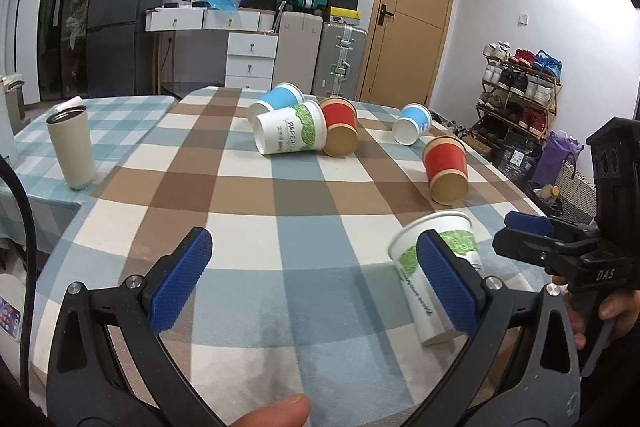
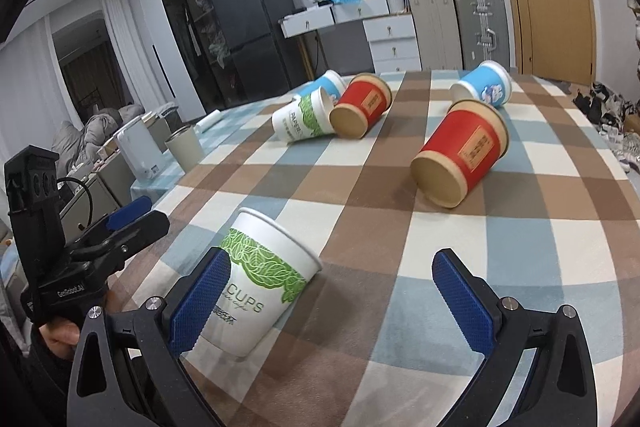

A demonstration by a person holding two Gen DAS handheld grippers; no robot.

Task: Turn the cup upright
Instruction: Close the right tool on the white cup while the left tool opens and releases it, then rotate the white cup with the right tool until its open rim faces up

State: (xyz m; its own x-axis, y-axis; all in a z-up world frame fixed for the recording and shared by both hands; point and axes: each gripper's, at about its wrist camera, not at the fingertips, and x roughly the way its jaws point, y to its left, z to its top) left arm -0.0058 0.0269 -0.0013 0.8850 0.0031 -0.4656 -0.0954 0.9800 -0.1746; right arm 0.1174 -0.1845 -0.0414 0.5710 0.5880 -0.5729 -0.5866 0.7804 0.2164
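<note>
The right gripper [image 2: 332,301] is standing wide open just above the cloth [image 2: 360,187]; its left pad [image 2: 200,303] is lying near the white cup [image 2: 256,291], which looks upright and slightly tilted at the near edge; contact I cannot tell. The left gripper [image 1: 316,283] is also open and holding nothing; the white cup [image 1: 436,267] is showing behind its right pad [image 1: 448,283]. Farther away five cups are lying on their sides; the nearest is a red cup [image 2: 460,151], mouth away from the camera. For this one, I think it is best closing the pads across the wall, gently, because paper is crushing easily; then turning the mouth up.
</note>
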